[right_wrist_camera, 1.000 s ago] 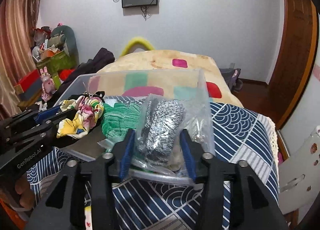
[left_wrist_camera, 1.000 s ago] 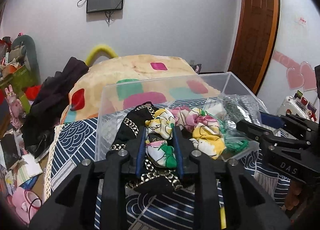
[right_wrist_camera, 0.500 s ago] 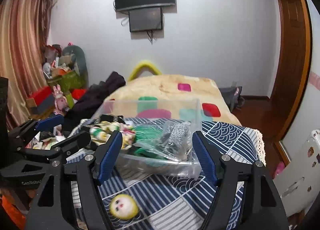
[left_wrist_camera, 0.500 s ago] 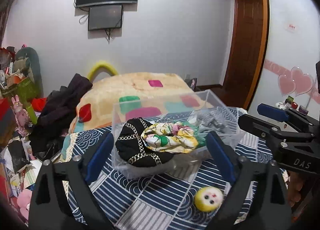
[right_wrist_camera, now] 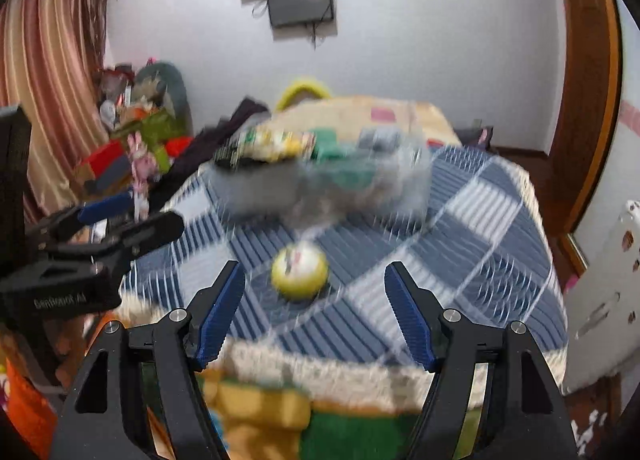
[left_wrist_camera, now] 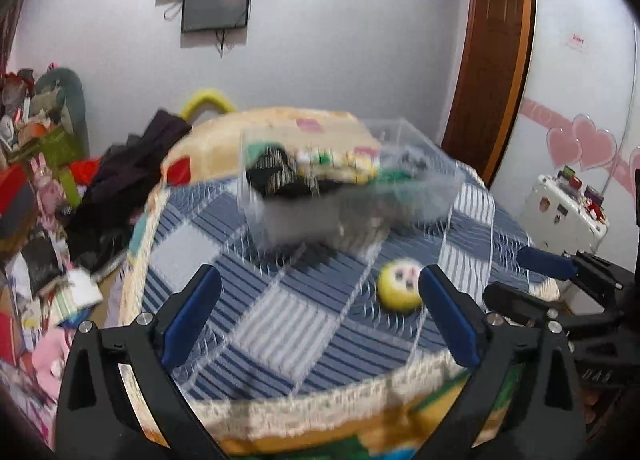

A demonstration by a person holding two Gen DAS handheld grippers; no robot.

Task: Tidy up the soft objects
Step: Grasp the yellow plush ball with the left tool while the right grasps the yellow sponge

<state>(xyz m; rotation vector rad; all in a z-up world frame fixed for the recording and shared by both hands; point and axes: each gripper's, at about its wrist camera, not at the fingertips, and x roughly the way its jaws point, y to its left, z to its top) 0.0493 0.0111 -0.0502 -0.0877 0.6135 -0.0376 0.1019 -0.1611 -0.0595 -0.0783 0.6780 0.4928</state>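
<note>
Both views are smeared by motion blur, but the layout reads well enough. The left claw (left_wrist_camera: pixel 320 316) is spread wide with nothing between its blue pads, held above the near part of the desk (left_wrist_camera: pixel 280 324), which is covered in a blue and white patterned cloth. The right claw (right_wrist_camera: pixel 316 312) is likewise wide open and holds nothing. A clear plastic box (left_wrist_camera: pixel 344 195) sits toward the far side of the desk, and inside it lie a black item with pale trim, a yellow floral piece, something green and what looks like a grey speckled one, though the blur makes them hard to separate. A small round yellow plush ball (right_wrist_camera: pixel 300 270) with a face lies on the cloth outside the box, near its front; in the right wrist view it sits just beyond the gap between the right claw's pads.
</note>
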